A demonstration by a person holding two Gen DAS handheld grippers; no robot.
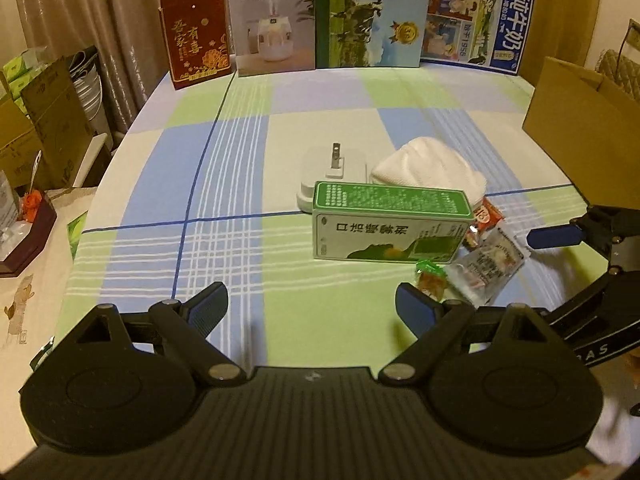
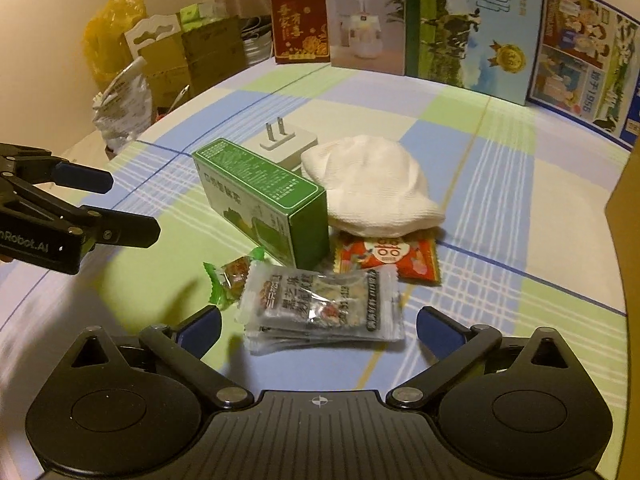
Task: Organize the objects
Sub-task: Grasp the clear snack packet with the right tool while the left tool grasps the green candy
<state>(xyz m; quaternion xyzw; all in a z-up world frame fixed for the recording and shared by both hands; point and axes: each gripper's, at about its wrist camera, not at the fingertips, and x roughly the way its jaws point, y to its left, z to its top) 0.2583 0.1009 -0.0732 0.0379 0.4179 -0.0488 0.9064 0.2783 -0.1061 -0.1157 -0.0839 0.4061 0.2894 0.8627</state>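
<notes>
A green and white carton [image 1: 390, 226] [image 2: 264, 204] lies on the checked tablecloth. Behind it are a white plug adapter [image 1: 334, 178] [image 2: 286, 144] and a folded white cloth [image 1: 430, 170] [image 2: 370, 186]. A clear snack packet [image 2: 320, 306] [image 1: 484, 266], a green-wrapped candy [image 2: 230, 276] [image 1: 430, 278] and a red packet [image 2: 388, 258] [image 1: 484, 218] lie in front. My right gripper [image 2: 318, 328] is open with the clear packet between its fingers. My left gripper [image 1: 312, 304] is open and empty, left of the pile.
Boxes stand along the far edge: a red box [image 1: 196, 36], a humidifier box [image 1: 272, 20] and two milk cartons [image 1: 372, 12]. A brown cardboard box [image 1: 580, 116] stands at the right. Cartons and bags [image 2: 168, 56] crowd the floor past the left edge.
</notes>
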